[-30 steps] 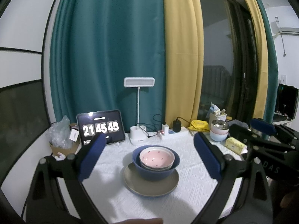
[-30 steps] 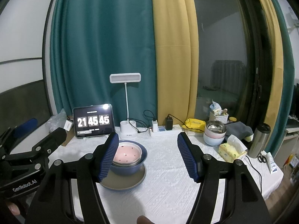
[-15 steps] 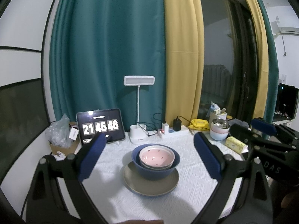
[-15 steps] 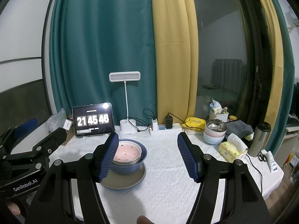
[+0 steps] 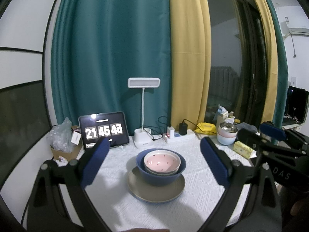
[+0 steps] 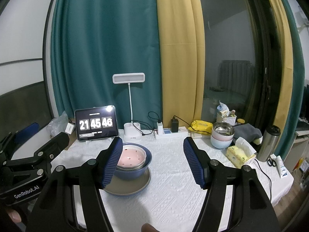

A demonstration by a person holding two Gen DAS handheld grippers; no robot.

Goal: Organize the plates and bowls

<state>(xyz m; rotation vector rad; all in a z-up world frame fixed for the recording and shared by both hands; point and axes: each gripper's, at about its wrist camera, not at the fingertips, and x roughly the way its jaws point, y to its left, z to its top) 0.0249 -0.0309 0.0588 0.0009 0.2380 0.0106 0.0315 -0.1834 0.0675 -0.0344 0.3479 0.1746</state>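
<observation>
Nothing moved: pink bowl inside blue bowl

Clock tablet, lamp, thermos

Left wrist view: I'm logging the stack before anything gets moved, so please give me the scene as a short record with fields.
stack: pink bowl nested in blue bowl, which sits on grey plate
surface: table with white cloth
left gripper: open, empty, short of the stack
right gripper: open, empty, stack to its left
behind stack: tablet clock, white desk lamp, power strip
other bowls: small stack at the right rear
</observation>
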